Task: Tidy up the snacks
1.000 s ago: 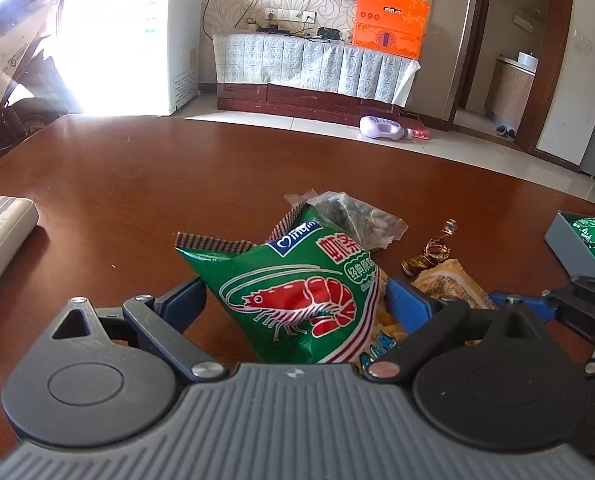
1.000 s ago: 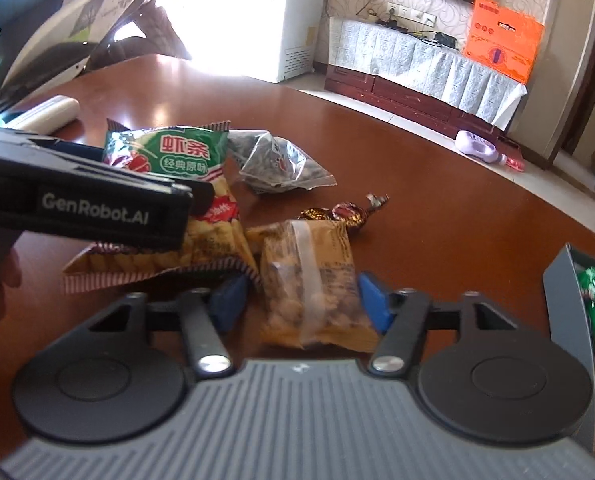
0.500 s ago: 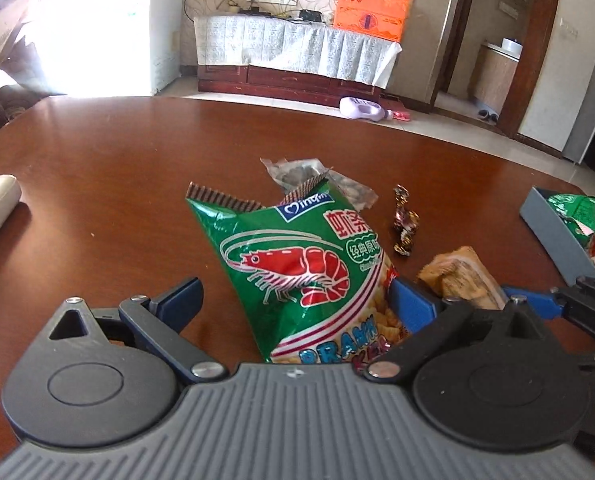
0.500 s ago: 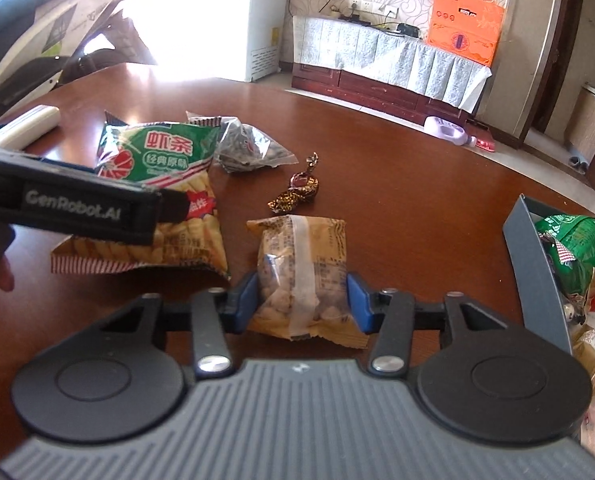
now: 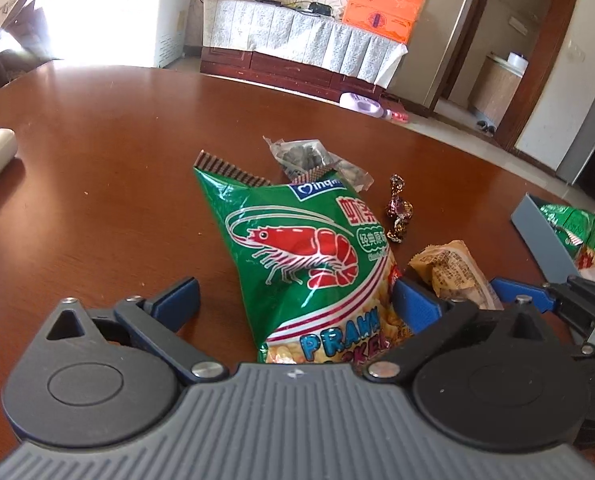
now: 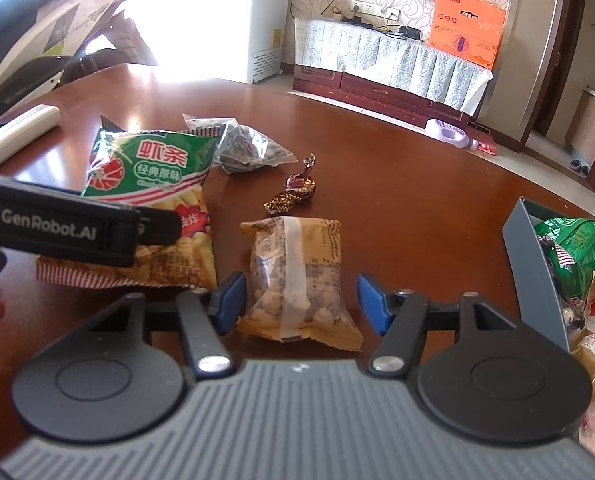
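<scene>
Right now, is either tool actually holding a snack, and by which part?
Nothing is held. The right tool is opening around the tan peanut packet, pads clear of its sides. The left tool stands open around the green prawn cracker bag.

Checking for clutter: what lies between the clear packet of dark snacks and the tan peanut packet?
Foil-wrapped candies lie between the clear packet and the tan peanut packet, seen in the right wrist view.

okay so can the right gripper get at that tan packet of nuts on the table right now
Probably yes. The tan packet lies flat on the table between the right gripper's blue pads, whose jaws are opening and not touching it. Nothing covers it; the prawn cracker bag lies beside it.
</scene>
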The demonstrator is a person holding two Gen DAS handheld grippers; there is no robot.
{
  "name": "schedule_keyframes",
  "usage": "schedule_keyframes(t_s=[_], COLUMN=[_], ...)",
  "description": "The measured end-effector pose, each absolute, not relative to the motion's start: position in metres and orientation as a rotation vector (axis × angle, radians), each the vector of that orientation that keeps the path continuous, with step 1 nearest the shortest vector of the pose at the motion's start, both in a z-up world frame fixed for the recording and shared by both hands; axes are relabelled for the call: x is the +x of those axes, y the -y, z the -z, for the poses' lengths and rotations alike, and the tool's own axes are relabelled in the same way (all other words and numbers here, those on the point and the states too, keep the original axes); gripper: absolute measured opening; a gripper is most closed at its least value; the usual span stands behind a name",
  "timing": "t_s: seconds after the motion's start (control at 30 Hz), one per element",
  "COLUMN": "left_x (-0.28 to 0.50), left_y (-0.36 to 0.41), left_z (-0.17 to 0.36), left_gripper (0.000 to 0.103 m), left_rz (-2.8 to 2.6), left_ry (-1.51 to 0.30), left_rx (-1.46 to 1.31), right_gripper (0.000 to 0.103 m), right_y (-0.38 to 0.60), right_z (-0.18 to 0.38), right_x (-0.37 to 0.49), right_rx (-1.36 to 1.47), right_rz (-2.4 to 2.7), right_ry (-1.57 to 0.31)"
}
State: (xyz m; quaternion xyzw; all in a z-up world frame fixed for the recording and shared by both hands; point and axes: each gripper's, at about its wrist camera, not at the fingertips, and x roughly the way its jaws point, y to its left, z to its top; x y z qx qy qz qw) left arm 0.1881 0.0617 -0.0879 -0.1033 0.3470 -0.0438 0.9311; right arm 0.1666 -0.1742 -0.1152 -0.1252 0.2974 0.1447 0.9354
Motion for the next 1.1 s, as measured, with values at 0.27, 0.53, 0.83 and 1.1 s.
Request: schedule_keyframes(t_s=[0.27, 0.53, 0.83, 1.1], left_x=[0.189, 0.187, 0.18, 0.169], left_y=[-0.051, -0.051, -0.054, -0.035], left_z=[0.09, 0.088, 0.083, 0.076], left_gripper=[0.103, 0.08, 0.06, 0.057], left_rz=[0.111, 0.173, 0.173, 0.119], left_ry=[-0.695, -0.681, -0.635, -0.562], left_rx=[-0.18, -0.176, -0.149, 0.004], right_gripper=[0.06, 0.048, 0.048, 0.048], right_y=[0.174, 0.177, 0.176, 0.188], right_z=[0.116, 0.113, 0.108, 0.095], right_x=[0.166, 0.164, 0.154, 0.137], right_rx=[-0.261, -0.232, -0.217, -0.17], right_rz=[-0.293, -0.284, -0.279, -0.257], right_ry=[-0.601, -0.605, -0.598, -0.543])
